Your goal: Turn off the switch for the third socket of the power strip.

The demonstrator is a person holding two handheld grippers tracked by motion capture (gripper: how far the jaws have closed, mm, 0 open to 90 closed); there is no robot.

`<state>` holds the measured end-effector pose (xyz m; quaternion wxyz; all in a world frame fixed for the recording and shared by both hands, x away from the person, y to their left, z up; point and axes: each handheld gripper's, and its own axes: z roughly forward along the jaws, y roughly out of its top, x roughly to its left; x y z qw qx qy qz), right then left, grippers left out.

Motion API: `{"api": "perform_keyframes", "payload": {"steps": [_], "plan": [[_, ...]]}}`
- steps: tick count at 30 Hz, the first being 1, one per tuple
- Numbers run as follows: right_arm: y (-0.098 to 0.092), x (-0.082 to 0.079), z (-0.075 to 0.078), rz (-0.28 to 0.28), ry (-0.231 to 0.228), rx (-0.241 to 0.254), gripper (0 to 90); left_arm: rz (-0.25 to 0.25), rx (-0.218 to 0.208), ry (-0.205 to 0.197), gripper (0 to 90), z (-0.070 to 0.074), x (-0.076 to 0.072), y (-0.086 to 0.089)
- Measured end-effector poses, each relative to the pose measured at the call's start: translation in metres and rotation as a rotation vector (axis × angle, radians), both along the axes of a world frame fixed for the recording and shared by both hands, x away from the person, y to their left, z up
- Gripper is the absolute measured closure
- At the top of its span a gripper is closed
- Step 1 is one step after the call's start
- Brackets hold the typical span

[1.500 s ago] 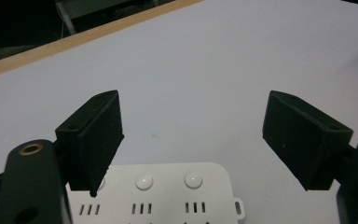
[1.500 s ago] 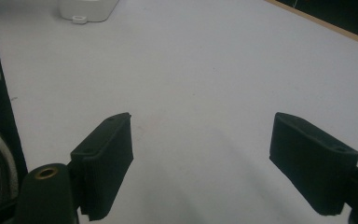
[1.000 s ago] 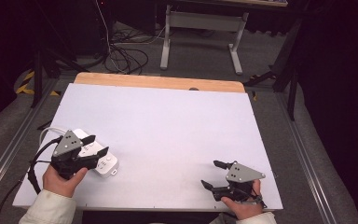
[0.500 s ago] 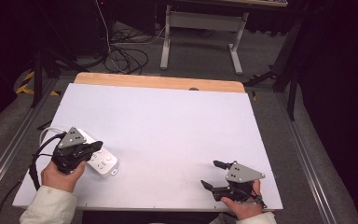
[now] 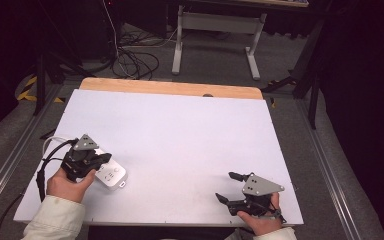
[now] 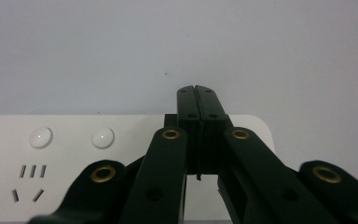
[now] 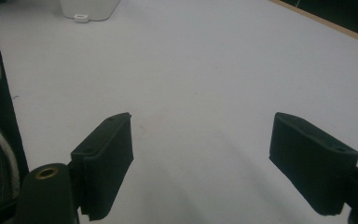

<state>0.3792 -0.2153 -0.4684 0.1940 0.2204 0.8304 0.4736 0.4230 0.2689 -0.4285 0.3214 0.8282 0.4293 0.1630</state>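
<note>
**Power strip at the near left**

The white power strip (image 5: 111,174) lies flat, long axis running from far left to near right. It rests on a white table (image 5: 180,135) (dark floor with cables behind). The left gripper (image 5: 99,161) hangs over it, jaws together on nothing. The right gripper (image 5: 226,186) stands wide apart, empty.

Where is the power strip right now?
In the high view the power strip lies near the table's front left edge, under the shut left hand-held gripper.
</note>
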Motion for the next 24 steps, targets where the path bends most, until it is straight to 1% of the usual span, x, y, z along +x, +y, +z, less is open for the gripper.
{"api": "perform_keyframes", "payload": {"steps": [4,5,7,13,14,16,18,19,24], "plan": [[0.000,0.000,0.000,0.004,0.001,-0.002,21.9,0.023,0.007,0.048,90.0,-0.004,0.006,0.001],[0.000,0.000,0.000,0.004,0.002,-0.001,21.9,0.023,0.013,0.058,90.0,-0.005,0.008,0.001],[0.000,0.000,0.000,0.004,0.001,-0.001,21.9,0.030,0.012,0.074,90.0,-0.007,0.010,0.001],[0.000,0.000,0.000,0.007,0.001,-0.002,21.9,0.051,0.013,0.090,90.0,-0.009,0.013,0.002],[0.000,0.000,0.000,0.008,0.001,-0.002,21.9,0.051,0.019,0.100,90.0,-0.010,0.015,0.003],[0.000,0.000,0.000,0.008,0.001,-0.002,21.9,0.055,0.032,0.107,90.0,-0.011,0.016,0.003],[0.000,0.000,0.000,0.006,0.002,-0.001,21.9,0.054,0.033,0.113,90.0,-0.012,0.017,0.003],[0.000,0.000,0.000,0.006,0.003,-0.002,21.9,0.051,0.034,0.126,90.0,-0.013,0.018,0.002],[0.000,0.000,0.000,0.010,0.001,-0.003,21.9,0.054,0.036,0.128,90.0,-0.014,0.019,0.002]]}}
